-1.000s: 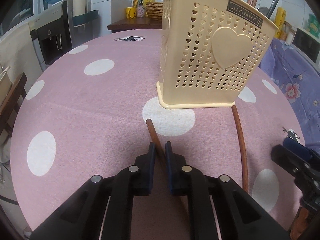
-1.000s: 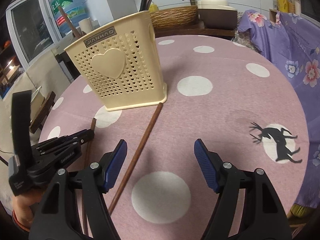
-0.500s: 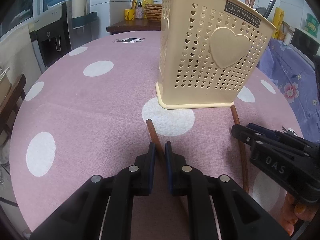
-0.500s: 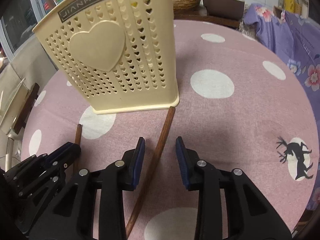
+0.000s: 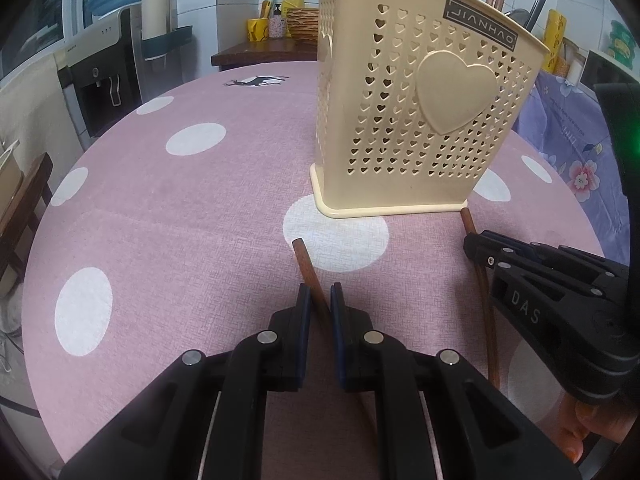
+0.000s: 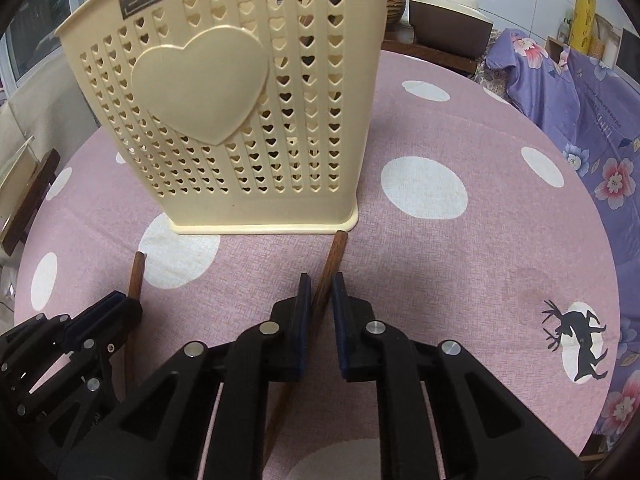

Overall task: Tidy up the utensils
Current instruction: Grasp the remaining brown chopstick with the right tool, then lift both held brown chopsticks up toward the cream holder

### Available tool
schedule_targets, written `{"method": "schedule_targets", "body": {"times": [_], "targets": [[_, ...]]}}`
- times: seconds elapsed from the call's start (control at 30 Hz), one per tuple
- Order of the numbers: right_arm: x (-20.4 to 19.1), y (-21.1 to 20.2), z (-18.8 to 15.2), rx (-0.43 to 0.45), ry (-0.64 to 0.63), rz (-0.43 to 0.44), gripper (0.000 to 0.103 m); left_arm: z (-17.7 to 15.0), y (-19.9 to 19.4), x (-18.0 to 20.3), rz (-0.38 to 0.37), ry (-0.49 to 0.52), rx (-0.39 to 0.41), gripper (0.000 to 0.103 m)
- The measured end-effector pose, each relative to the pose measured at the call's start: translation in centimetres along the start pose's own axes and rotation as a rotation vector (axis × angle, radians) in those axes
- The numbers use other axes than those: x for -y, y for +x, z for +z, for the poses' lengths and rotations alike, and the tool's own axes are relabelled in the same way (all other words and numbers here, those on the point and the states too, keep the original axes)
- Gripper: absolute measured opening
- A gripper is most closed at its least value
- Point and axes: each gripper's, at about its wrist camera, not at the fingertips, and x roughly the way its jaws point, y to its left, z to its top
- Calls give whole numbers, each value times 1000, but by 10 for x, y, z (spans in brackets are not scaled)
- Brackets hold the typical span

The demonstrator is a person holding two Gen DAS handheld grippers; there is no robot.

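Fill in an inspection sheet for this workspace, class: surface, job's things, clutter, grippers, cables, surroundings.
Surface: round table, pink cloth with white dots.
Job's things: cream utensil holder standing upright; left chopstick and right chopstick lying before it.
Clutter: nothing seen.
Grippers: left gripper shut on left chopstick; right gripper shut on right chopstick.
Cables: nothing seen.
Surroundings: water dispenser, purple floral fabric.

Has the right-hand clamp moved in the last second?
Yes. The right gripper has come in toward the cream utensil holder, which now fills more of its view, and has shut on the right chopstick lying on the pink tablecloth.
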Motion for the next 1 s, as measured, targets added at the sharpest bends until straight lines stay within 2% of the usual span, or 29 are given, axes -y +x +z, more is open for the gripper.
{"method": "schedule_targets", "body": {"times": [0.57, 1.0], "targets": [[18, 3, 1, -5, 52, 100, 8, 1, 1, 2, 18, 1, 1, 11], [35, -19, 1, 36, 127, 205, 8, 2, -7, -1, -31, -43, 26, 9]]}}
